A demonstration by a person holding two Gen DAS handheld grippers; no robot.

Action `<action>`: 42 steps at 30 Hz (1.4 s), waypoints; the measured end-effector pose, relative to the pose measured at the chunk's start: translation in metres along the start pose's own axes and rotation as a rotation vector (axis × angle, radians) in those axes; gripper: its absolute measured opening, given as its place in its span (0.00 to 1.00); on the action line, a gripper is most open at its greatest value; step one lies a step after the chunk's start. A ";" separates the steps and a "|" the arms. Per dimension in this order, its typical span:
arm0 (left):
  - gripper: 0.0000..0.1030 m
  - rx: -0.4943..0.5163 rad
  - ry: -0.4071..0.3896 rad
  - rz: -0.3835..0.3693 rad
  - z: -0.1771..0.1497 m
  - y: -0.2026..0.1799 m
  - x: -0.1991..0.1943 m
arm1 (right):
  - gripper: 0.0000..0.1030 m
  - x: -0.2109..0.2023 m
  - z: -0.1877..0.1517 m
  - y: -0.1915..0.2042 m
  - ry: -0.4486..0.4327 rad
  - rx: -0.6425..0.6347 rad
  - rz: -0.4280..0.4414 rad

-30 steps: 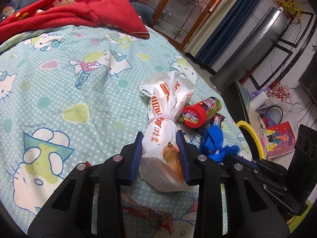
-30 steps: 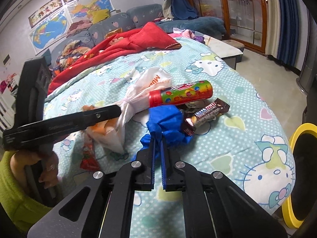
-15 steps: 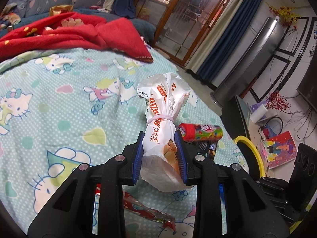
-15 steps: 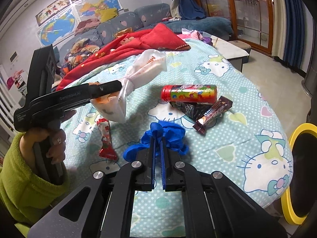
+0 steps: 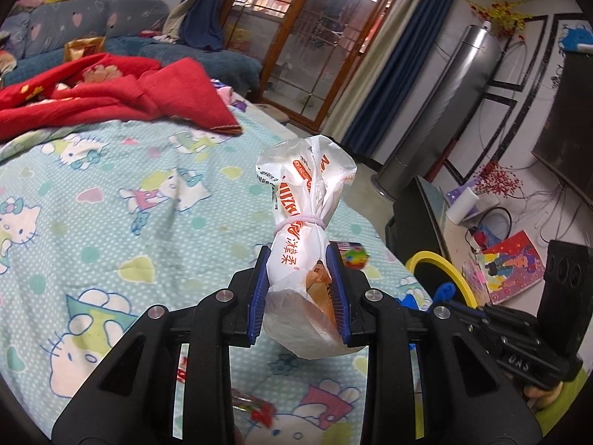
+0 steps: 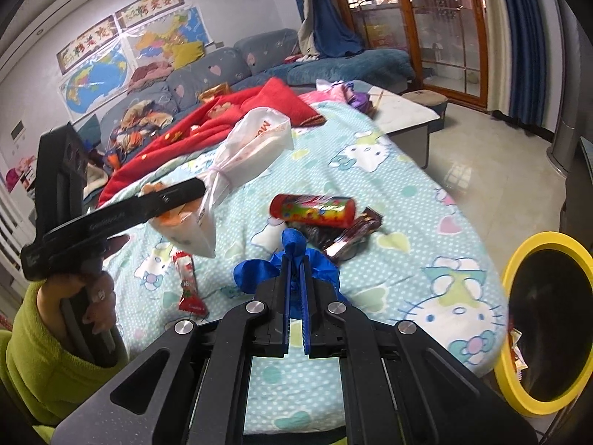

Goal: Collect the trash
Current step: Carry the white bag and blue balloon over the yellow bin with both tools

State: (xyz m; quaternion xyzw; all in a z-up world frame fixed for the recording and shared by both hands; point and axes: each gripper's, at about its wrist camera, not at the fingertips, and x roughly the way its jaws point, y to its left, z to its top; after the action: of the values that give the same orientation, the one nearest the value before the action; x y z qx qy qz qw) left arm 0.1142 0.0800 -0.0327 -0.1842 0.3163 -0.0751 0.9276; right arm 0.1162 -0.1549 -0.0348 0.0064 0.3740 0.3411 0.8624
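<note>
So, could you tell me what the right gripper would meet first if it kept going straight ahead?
Probably the dark wrappers and candy tube beyond the blue glove that the right gripper is holding; depth is unclear.

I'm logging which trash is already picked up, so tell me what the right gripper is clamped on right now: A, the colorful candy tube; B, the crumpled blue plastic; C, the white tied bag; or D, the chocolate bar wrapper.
B: the right gripper is shut on the crumpled blue plastic, while the candy tube and chocolate bar wrapper lie on the bedsheet and the left gripper holds the white tied bag.
</note>
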 end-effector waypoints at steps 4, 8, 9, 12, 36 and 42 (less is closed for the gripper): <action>0.23 0.021 -0.001 -0.018 -0.001 -0.011 0.000 | 0.05 -0.009 0.004 -0.009 -0.021 0.020 -0.018; 0.23 0.043 -0.003 -0.038 -0.002 -0.024 0.001 | 0.05 -0.019 0.009 -0.022 -0.047 0.047 -0.039; 0.23 0.048 -0.001 -0.043 -0.003 -0.027 0.002 | 0.05 -0.020 0.009 -0.024 -0.052 0.053 -0.043; 0.23 0.066 0.003 -0.055 -0.005 -0.036 0.004 | 0.05 -0.027 0.011 -0.034 -0.071 0.075 -0.062; 0.23 0.208 0.058 -0.153 -0.025 -0.113 0.036 | 0.05 -0.072 0.011 -0.116 -0.200 0.270 -0.214; 0.23 0.249 0.086 -0.175 -0.032 -0.129 0.046 | 0.05 -0.084 0.005 -0.140 -0.228 0.331 -0.252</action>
State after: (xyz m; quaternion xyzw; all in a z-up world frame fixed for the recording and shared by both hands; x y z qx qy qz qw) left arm 0.1284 -0.0599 -0.0317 -0.0912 0.3267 -0.2019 0.9188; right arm 0.1605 -0.3110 -0.0142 0.1397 0.3227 0.1619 0.9220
